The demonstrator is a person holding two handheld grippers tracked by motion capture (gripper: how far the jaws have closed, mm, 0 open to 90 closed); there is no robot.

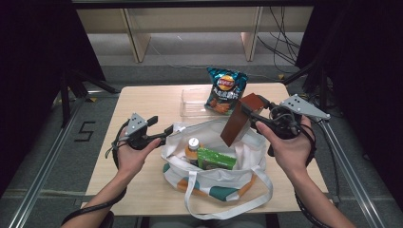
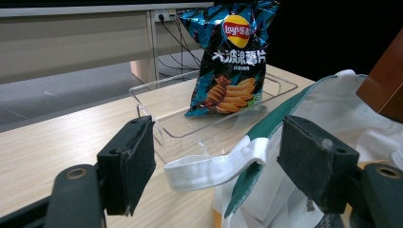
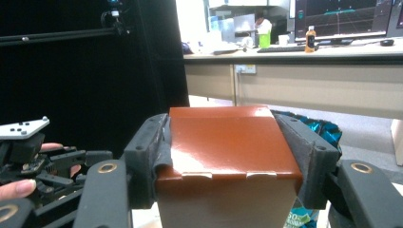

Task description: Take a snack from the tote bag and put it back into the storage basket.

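My right gripper (image 1: 251, 113) (image 3: 230, 142) is shut on a red-brown carton (image 1: 236, 124) (image 3: 228, 147) and holds it tilted above the open mouth of a white tote bag (image 1: 223, 179) (image 2: 328, 99). Inside the bag stand a bottle with a white cap (image 1: 193, 147) and a green box (image 1: 216, 159). My left gripper (image 1: 166, 130) (image 2: 218, 142) is open at the bag's left rim. The bag's white strap (image 2: 209, 168) lies between its jaws, and the pads do not press it.
Behind the bag, a clear plastic tray (image 1: 190, 102) (image 2: 180, 124) holds an upright teal bag of chips (image 1: 224, 90) (image 2: 233, 57). Bare wooden tabletop (image 1: 138, 102) lies left of the tray. Black curtains and metal rails flank the table.
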